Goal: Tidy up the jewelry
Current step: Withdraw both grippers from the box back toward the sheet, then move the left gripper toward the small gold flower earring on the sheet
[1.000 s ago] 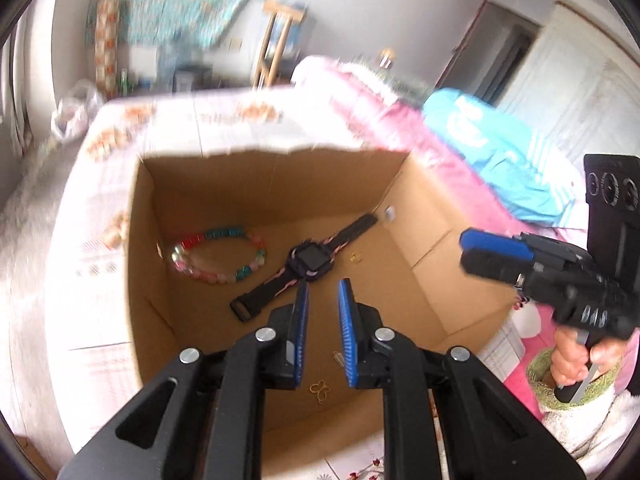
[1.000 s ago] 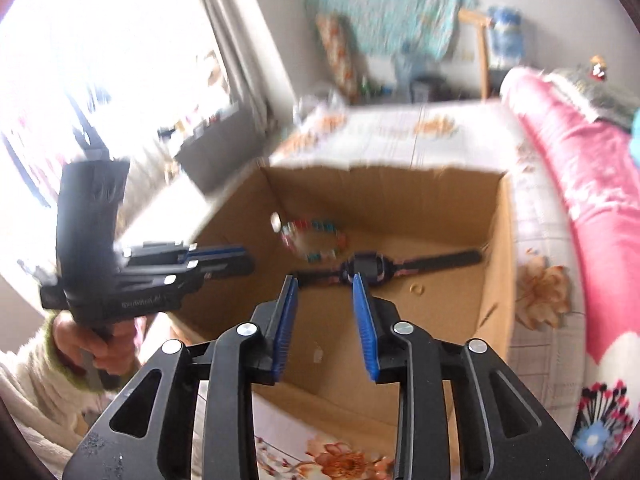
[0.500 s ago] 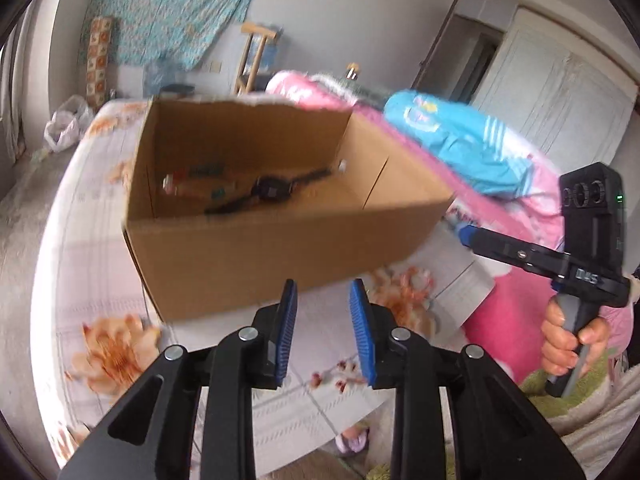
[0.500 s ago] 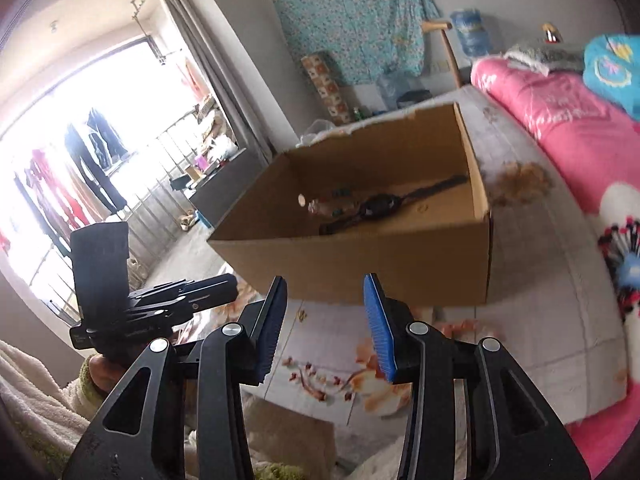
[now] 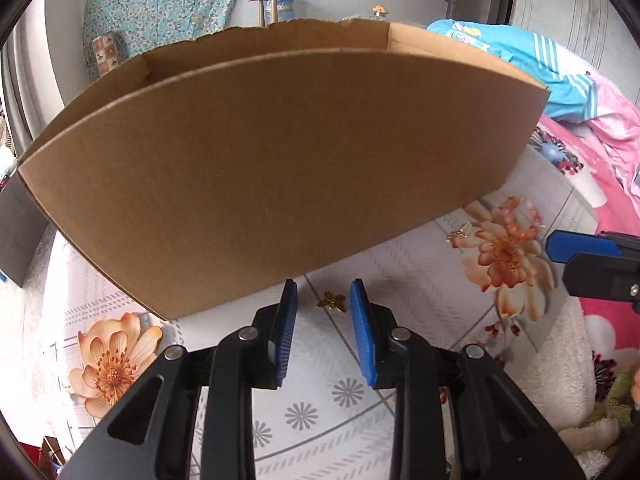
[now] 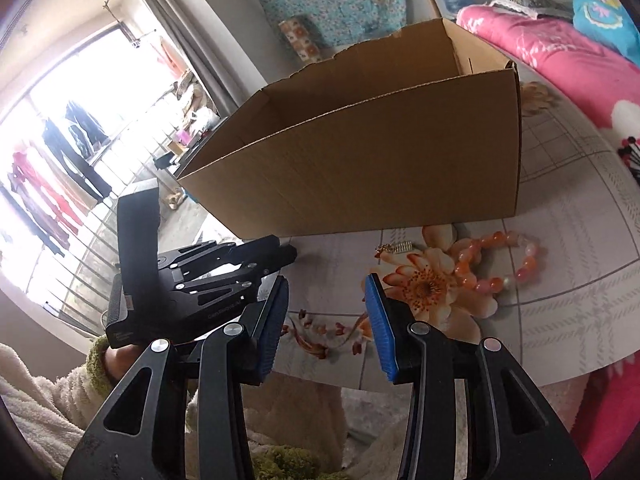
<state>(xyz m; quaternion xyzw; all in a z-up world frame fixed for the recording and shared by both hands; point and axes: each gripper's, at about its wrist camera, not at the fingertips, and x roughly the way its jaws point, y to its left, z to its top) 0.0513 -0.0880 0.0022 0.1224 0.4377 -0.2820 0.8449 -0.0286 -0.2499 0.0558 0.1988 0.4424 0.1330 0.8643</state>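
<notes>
A small gold butterfly charm (image 5: 332, 301) lies on the flowered sheet, just ahead of my left gripper (image 5: 323, 298), whose blue pads stand open on either side of it without touching. An orange bead bracelet (image 6: 500, 260) and a small gold clip (image 6: 394, 247) lie on the sheet in front of the cardboard box (image 5: 280, 168). My right gripper (image 6: 326, 296) is open and empty, short of the bracelet. In the left wrist view the bracelet (image 5: 520, 216) and clip (image 5: 460, 234) lie to the right. The box floor is hidden.
The box's near wall (image 6: 360, 160) stands close behind the jewelry. The left gripper (image 6: 286, 256) shows at the left of the right wrist view, and the right gripper (image 5: 564, 260) at the right edge of the left. Pink bedding (image 6: 560, 52) lies right.
Both grippers pulled back from above the box and sank to the sheet in front of it. The watch and bracelet inside went out of sight. Both pairs of jaws stand wider.
</notes>
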